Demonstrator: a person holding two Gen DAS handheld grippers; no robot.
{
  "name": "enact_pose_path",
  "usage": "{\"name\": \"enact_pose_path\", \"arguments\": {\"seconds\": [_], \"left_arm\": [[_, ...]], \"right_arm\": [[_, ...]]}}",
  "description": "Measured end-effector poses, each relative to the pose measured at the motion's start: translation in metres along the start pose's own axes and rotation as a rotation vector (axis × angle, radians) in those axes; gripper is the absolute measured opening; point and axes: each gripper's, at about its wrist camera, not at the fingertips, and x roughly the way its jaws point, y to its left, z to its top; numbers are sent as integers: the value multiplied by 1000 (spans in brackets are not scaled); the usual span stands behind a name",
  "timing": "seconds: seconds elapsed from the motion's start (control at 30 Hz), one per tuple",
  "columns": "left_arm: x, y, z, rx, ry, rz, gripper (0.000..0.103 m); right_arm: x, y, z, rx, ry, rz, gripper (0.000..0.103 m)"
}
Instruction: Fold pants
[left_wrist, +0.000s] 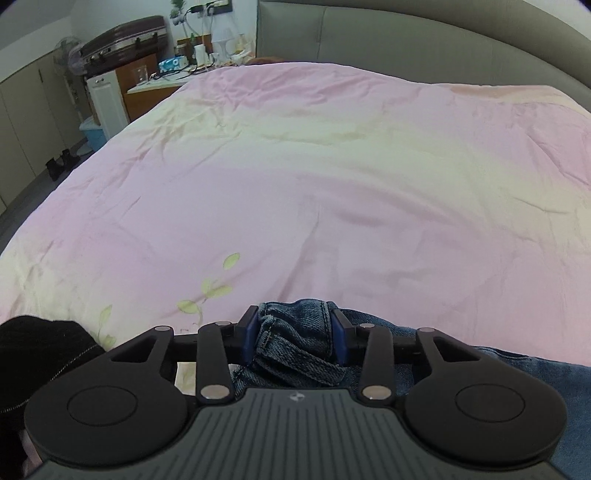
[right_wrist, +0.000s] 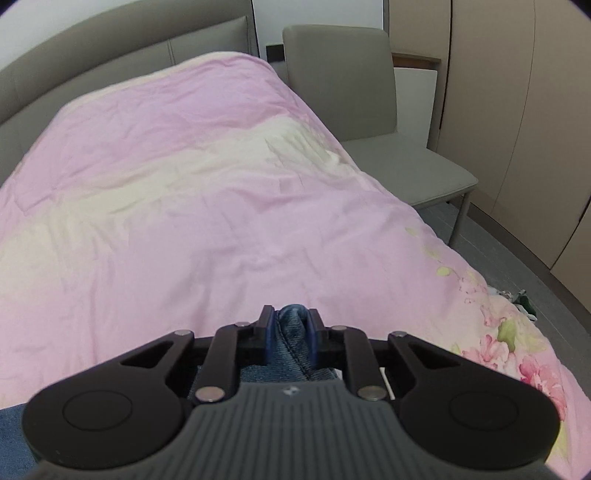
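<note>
The pants are blue denim jeans (left_wrist: 295, 339). In the left wrist view my left gripper (left_wrist: 295, 326) is shut on a bunched part of the waistband with a belt loop, held just above the pink bedspread (left_wrist: 295, 184). More denim trails off to the lower right. In the right wrist view my right gripper (right_wrist: 291, 328) is shut on a fold of the same jeans (right_wrist: 291, 350). Most of the jeans lie hidden below both grippers.
A pink quilt (right_wrist: 166, 203) with a flower print covers the bed. A grey padded headboard (left_wrist: 406, 33) stands at the far end. A grey chair (right_wrist: 388, 129) stands at the bed's right side. A cluttered nightstand (left_wrist: 166, 81) and a dark garment (left_wrist: 37, 350) are at the left.
</note>
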Motion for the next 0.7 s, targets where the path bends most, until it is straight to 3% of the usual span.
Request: {"name": "enact_pose_path", "arguments": {"seconds": [0.17,0.23,0.27,0.37,0.53,0.7], "left_arm": [[28,4,-1,-7,48,-27,47],[34,6,-2,-7,63,-27,53],[33,7,-3,-9,58,-21,61],[18,10,-3,14,7,-29,67],[-16,5,-10,33,-56,-97,71],[-43,-11,-27,23,-47,-172,71]], "right_arm": [[17,7,-1,-33,30,-61,11],[17,9,0,-39,29,-59,13],[15,8,2,-45,23,-66,19],[0,-5,5,-19,17,-53,34],[-30,-43,-15,88,74,-27,35],[-46,-85,-59,209,136,-31,35]]}}
